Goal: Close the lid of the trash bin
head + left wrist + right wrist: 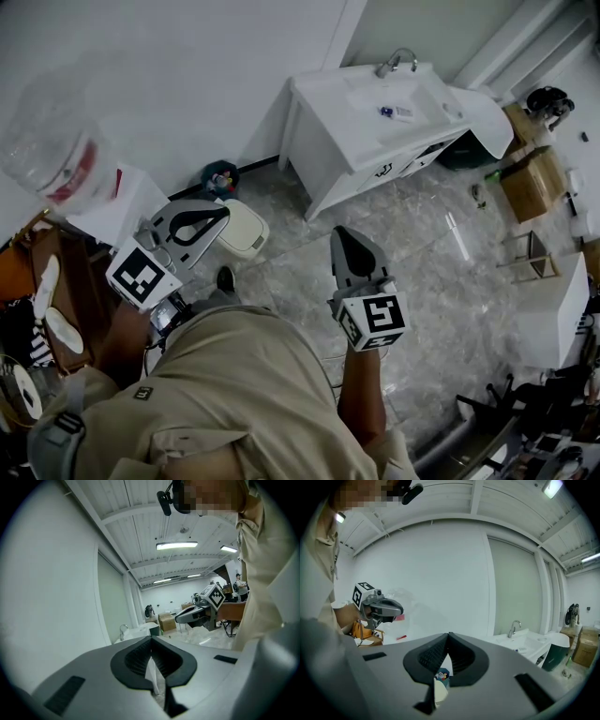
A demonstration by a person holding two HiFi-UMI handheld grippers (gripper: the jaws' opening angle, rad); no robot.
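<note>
A cream trash bin (246, 231) stands on the floor by the wall, and its lid seems to lie flat on top. Behind it sits a small dark teal bin (218, 176) holding colourful scraps. My left gripper (223, 214) hovers just left of the cream bin, shut and holding nothing. My right gripper (340, 234) hangs further right over the bare floor, shut and empty too. In the right gripper view, the teal bin (442, 673) and the cream bin (438, 689) show through the gap below the closed tips (448, 634). The left gripper view (151, 639) faces the room.
A white sink cabinet (375, 122) stands against the wall to the right of the bins. A cardboard box (532, 178) and a white unit (553, 319) are at the far right. A clear plastic container (56, 159) and clutter sit on my left.
</note>
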